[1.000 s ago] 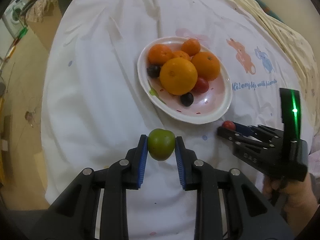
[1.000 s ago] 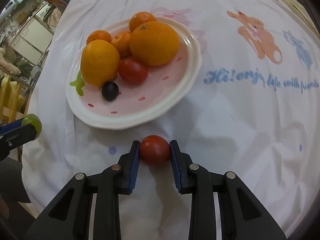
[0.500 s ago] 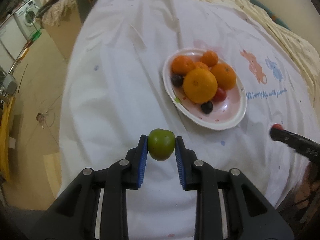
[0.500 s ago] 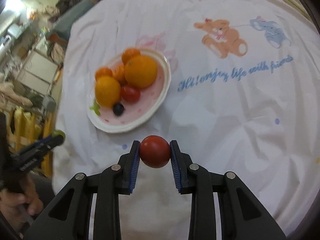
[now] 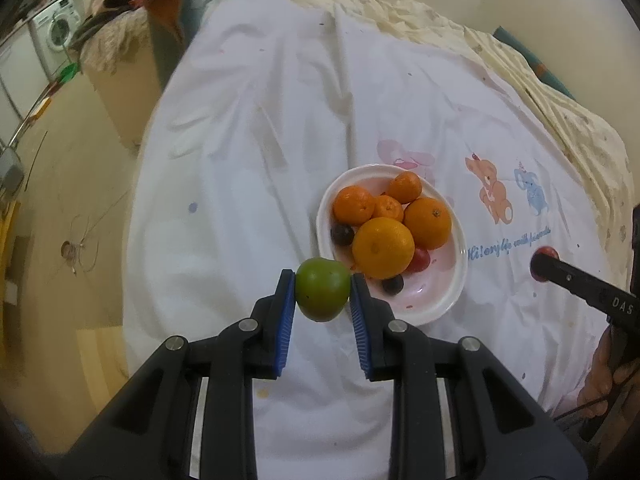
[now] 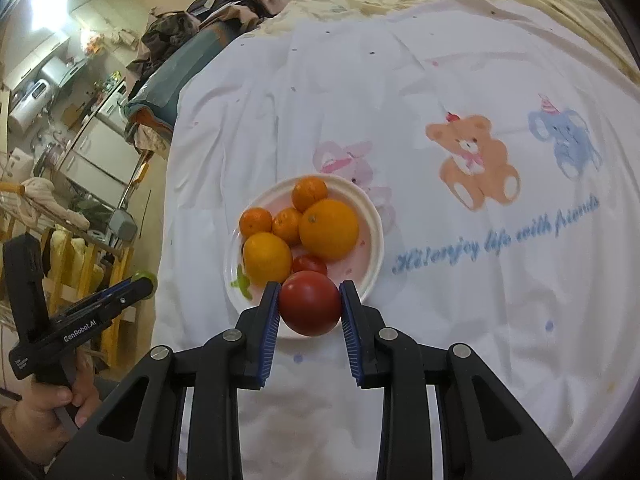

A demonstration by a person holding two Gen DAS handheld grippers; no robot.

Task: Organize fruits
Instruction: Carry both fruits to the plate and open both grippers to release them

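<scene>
Fruit everywhere! Left wrist view: the left gripper (image 5: pixel 322 295) clamps a green fruit (image 5: pixel 322 294) above the white cloth (image 5: pixel 240 184), beside the plate (image 5: pixel 448 300) piled with oranges (image 5: pixel 383 246). Right wrist view: the right gripper (image 6: pixel 309 309) squeezes a red tomato (image 6: pixel 309 303) over the plate's near rim, cloth beneath.

White bedsheet (image 6: pixel 460 280) printed with bear (image 6: pixel 472 160), blue elephant (image 6: pixel 568 140), pink bunny (image 6: pixel 348 160), cursive slogan; cream quilt (image 5: pixel 540 92) beyond, far right; washing machine (image 5: pixel 58 32) far left; fridge (image 6: pixel 100 148) left background
</scene>
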